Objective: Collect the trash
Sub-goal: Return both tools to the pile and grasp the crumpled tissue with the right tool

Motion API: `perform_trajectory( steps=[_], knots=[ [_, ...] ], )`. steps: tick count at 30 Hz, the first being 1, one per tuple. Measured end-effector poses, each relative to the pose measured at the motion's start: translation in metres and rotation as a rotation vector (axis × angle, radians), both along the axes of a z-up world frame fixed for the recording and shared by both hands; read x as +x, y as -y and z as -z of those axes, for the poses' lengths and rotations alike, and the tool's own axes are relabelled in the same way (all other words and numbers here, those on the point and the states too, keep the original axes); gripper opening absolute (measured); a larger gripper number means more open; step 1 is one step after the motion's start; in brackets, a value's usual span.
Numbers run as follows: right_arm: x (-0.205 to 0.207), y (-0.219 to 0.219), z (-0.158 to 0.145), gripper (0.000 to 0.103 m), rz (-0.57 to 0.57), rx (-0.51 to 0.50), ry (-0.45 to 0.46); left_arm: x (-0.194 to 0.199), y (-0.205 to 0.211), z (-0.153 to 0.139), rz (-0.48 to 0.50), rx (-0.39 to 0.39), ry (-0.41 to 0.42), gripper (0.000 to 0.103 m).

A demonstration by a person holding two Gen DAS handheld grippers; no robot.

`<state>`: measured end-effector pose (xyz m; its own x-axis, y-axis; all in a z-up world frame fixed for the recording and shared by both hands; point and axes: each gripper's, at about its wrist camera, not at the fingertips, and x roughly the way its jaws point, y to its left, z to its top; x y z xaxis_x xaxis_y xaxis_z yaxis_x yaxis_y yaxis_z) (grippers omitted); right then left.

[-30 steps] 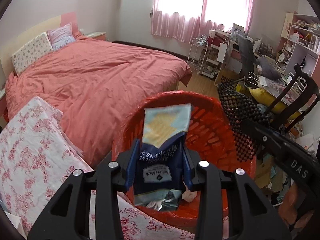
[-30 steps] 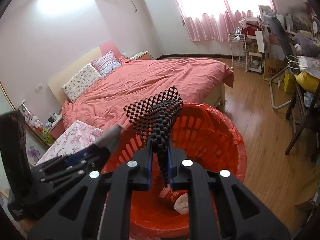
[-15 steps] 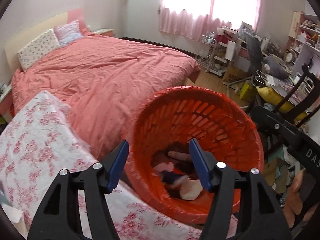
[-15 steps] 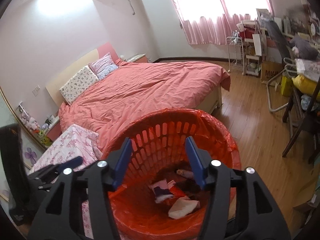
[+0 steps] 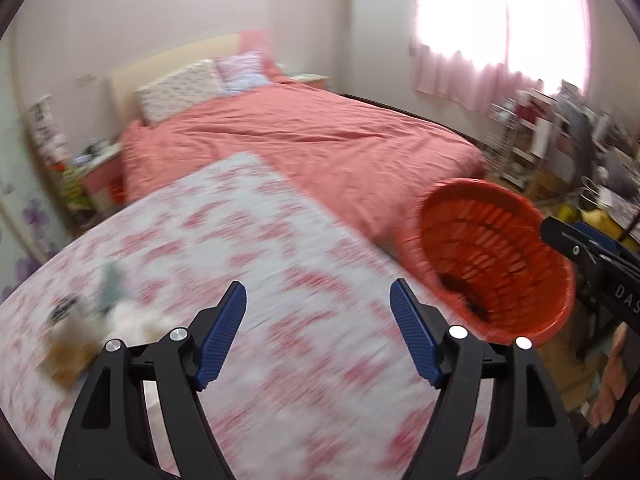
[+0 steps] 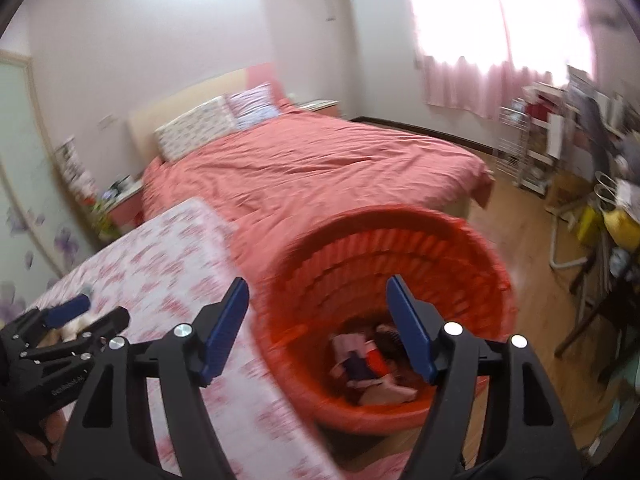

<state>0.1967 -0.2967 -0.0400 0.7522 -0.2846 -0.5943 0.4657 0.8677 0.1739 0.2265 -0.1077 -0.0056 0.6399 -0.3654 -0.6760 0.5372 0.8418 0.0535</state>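
Note:
My left gripper (image 5: pixel 318 334) hovers over the floral tablecloth (image 5: pixel 240 248), its jaws opening with nothing between them. A blurred heap of trash (image 5: pixel 100 316), white, teal and brown, lies on the cloth to its left. The red basket (image 5: pixel 496 264) stands to the right. In the right wrist view my right gripper (image 6: pixel 316 328) hangs over the red basket (image 6: pixel 400 260), jaws opening and empty. Dropped trash (image 6: pixel 372 364) lies in the basket's bottom. The left gripper (image 6: pixel 76 320) shows at the lower left there, and the right gripper (image 5: pixel 592 256) at the right edge of the left wrist view.
A bed with a pink cover (image 6: pixel 312 172) stands behind the table and basket. Shelves, a rack and clutter (image 6: pixel 560 148) fill the right side under the pink-curtained window. Wooden floor (image 6: pixel 532 248) lies right of the basket. A person's hand (image 5: pixel 612 376) holds the right gripper.
Both grippers opened and dropped their loads, the blue snack bag and the black mesh, into the basket. My left gripper then swung left over the tablecloth; the right shifted left and widened.

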Motion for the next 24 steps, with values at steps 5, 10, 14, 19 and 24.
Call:
perform_trajectory(
  steps=[5,10,14,19,24],
  knots=[
    [0.017,-0.06,0.004,0.072,-0.152,-0.005,-0.03,-0.017,-0.068,0.003,-0.165,-0.001,0.04,0.082],
    [0.041,-0.135,0.017,0.073,-0.324,-0.027,-0.073,-0.022,-0.133,0.017,-0.333,0.008,0.043,0.084],
    [0.059,-0.175,0.021,0.073,-0.417,0.003,-0.081,-0.018,-0.182,0.028,-0.457,0.007,0.014,0.084],
    [0.091,-0.217,0.024,0.073,-0.486,0.045,-0.097,-0.007,-0.226,0.035,-0.564,-0.021,-0.016,0.084],
    [0.117,-0.243,0.027,0.073,-0.509,0.046,-0.12,-0.005,-0.251,0.042,-0.612,-0.043,-0.039,0.084]
  ],
)
